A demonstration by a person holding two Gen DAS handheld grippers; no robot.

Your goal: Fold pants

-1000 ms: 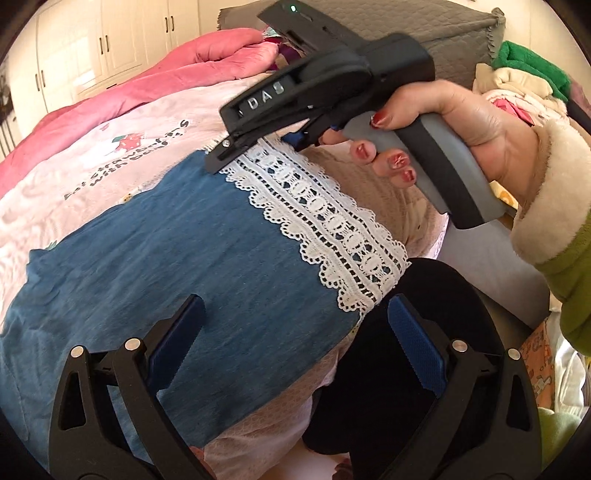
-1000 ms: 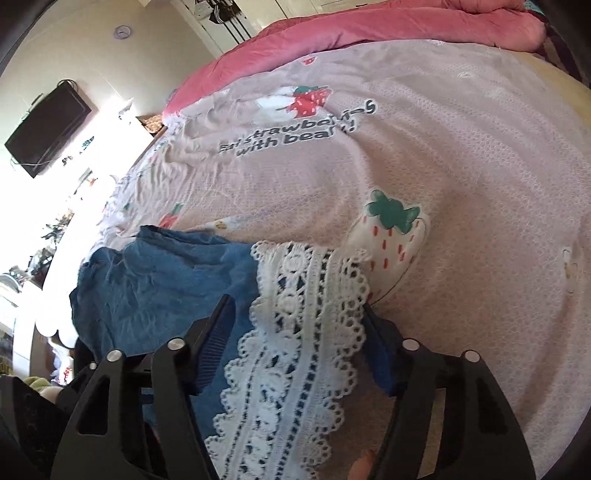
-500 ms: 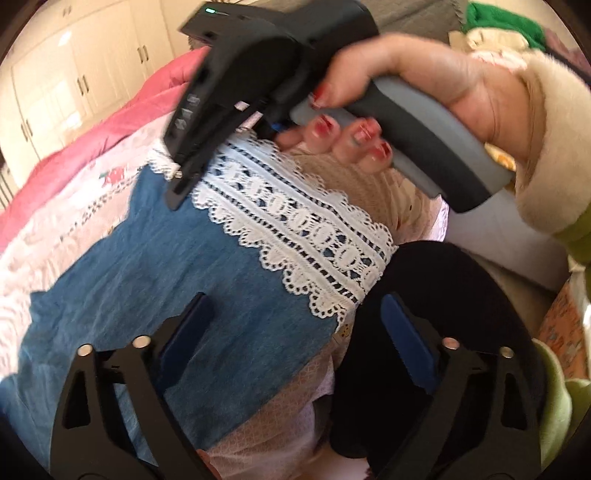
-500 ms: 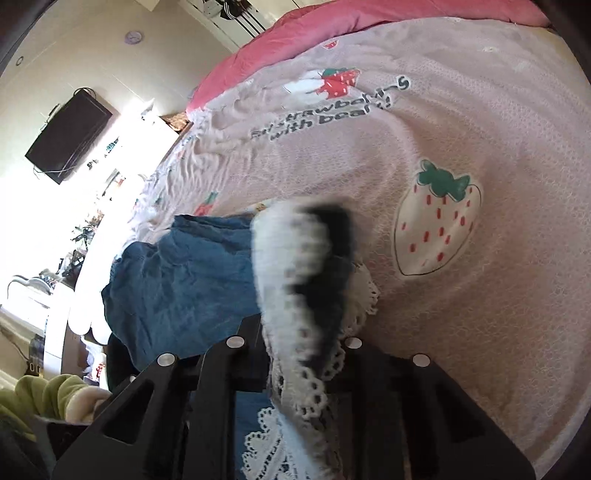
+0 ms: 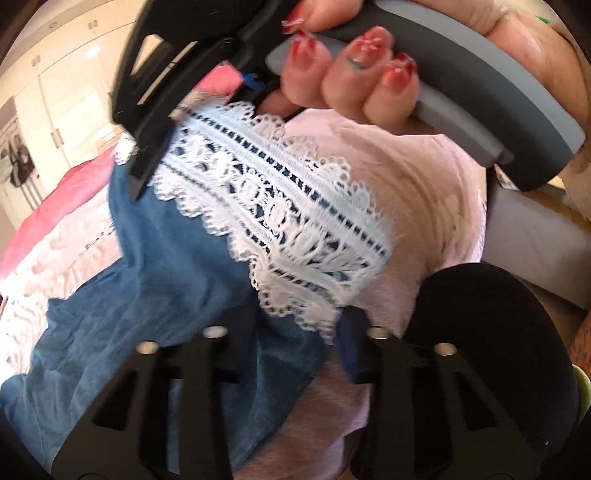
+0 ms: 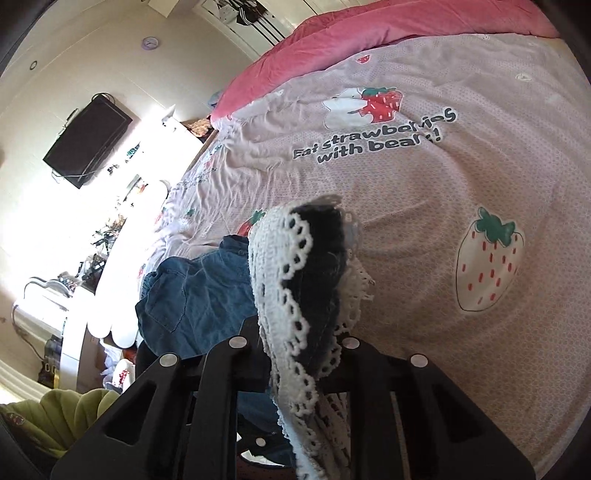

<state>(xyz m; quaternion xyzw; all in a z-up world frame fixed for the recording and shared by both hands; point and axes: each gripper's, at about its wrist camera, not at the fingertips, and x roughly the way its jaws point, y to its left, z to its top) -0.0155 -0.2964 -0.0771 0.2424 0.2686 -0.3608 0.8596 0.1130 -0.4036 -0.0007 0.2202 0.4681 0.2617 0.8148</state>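
Two grippers on one garment: blue denim pants (image 5: pixel 155 295) with a white lace hem (image 5: pixel 291 221), lying on a bed under a pink strawberry-print sheet (image 6: pixel 461 177). Left gripper (image 5: pixel 284 343), low in the left wrist view, has its jaws closing with the near corner of the lace hem and denim between them; blue pad just beside the lace on its right, picture blurred, so firm pressing cannot be told. Right gripper (image 6: pixel 295 347) clenched on the lace hem (image 6: pixel 295 288), grasping it, fabric bunched and standing up between the fingers with dark inside of the leg showing; denim (image 6: pixel 192 295) trails away to the left over the bed edge. Left wrist view also shows the right gripper from outside (image 5: pixel 155 110), at the far end of the lace hem, held by a hand (image 5: pixel 369 66) with red painted nails on a grey handle. Hem stretched between the two grippers, lifted off the sheet at the right gripper's end. Pink quilt (image 6: pixel 369 33) along the far side of the bed. Black wall TV (image 6: pixel 86 144) and round clock (image 6: pixel 150 43) on the wall at left. White wardrobe doors (image 5: pixel 55 110) behind in the left view. Black rounded object (image 5: pixel 487 350) near the bed edge, cannot tell what.
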